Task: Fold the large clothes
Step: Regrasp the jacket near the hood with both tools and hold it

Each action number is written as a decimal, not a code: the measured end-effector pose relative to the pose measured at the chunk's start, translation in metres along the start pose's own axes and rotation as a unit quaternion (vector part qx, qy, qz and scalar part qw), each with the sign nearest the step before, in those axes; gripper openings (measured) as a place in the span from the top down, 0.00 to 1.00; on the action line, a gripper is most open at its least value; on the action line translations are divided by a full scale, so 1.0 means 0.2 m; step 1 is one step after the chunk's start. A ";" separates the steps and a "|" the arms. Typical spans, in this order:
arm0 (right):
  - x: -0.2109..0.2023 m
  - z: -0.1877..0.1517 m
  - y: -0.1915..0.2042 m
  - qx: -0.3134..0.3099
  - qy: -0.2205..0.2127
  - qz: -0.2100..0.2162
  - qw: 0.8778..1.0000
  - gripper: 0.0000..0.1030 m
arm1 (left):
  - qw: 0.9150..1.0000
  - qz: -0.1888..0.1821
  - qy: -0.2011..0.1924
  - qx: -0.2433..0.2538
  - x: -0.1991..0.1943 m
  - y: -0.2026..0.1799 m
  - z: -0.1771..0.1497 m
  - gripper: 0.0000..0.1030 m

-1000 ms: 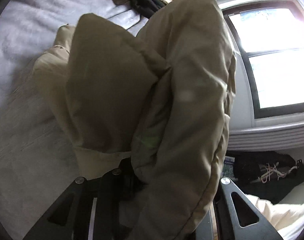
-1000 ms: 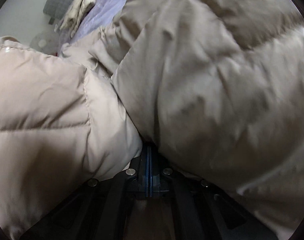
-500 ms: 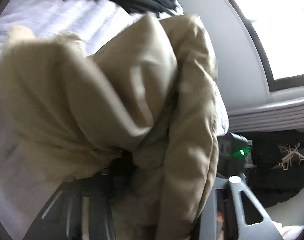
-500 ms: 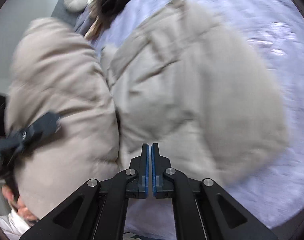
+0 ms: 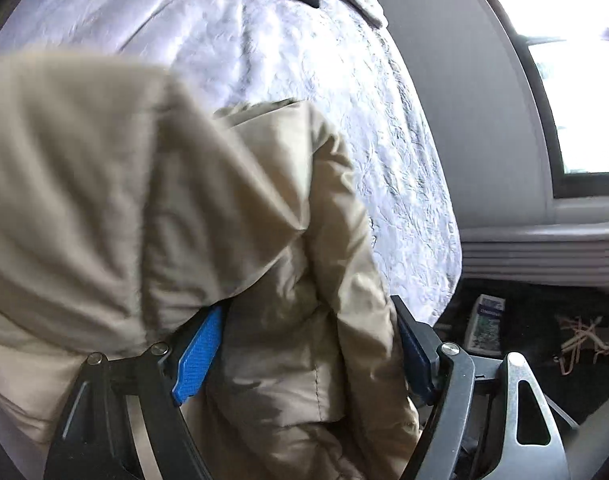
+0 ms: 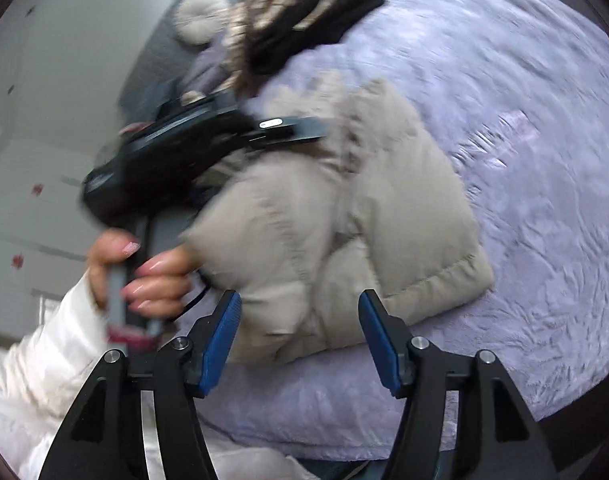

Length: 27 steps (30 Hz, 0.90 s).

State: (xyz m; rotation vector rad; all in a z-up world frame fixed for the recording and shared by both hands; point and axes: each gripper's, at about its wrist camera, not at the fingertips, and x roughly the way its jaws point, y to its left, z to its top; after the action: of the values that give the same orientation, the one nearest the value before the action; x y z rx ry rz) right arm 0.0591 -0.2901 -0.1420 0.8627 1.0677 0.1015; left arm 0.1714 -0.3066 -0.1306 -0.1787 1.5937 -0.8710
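A beige puffer jacket (image 6: 344, 208) lies bunched in a rough fold on the lavender bed cover (image 6: 524, 160). My right gripper (image 6: 300, 296) hovers above its near edge. Its jaws are opening, and nothing sits between the blue pads. In the left wrist view the jacket (image 5: 144, 208) fills the frame, and a thick fold of it bulges between the jaws of my left gripper (image 5: 308, 308). Those jaws are opening, and the left pad's blue face is bare. From the right wrist view, a hand (image 6: 152, 276) in a white sleeve holds the left gripper (image 6: 296, 132) on the jacket's far left side.
A heap of dark and striped clothes (image 6: 312, 12) lies at the head of the bed, beside a round cushion (image 6: 200, 16). The bed's edge drops off near a wall with a window (image 5: 576, 80). A small box (image 5: 486, 326) and dark items lie on the floor below.
The right gripper let go of the jacket, pulled back and up, and its jaws spread. The left gripper's jaws widened around the fold as it carried the jacket down onto the bed.
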 end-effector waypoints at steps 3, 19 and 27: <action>0.00 -0.01 0.10 -0.042 0.001 0.011 0.999 0.36 | 1.000 0.013 -0.001 0.026 0.00 -0.09 0.02 0.23; 0.11 -0.01 -0.06 0.000 -0.009 -0.151 0.988 0.88 | 0.967 0.179 -0.182 0.013 -0.70 0.45 0.01 0.23; 0.14 -0.04 -0.27 0.024 0.004 -0.185 0.982 0.88 | 0.963 0.218 -0.139 0.072 -0.14 0.29 0.06 0.23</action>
State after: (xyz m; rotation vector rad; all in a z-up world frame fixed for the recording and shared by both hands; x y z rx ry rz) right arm 0.0497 -0.3089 -0.1988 0.6942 1.2250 -0.2337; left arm 0.2102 -0.2545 -0.1441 0.1463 1.2356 -0.5828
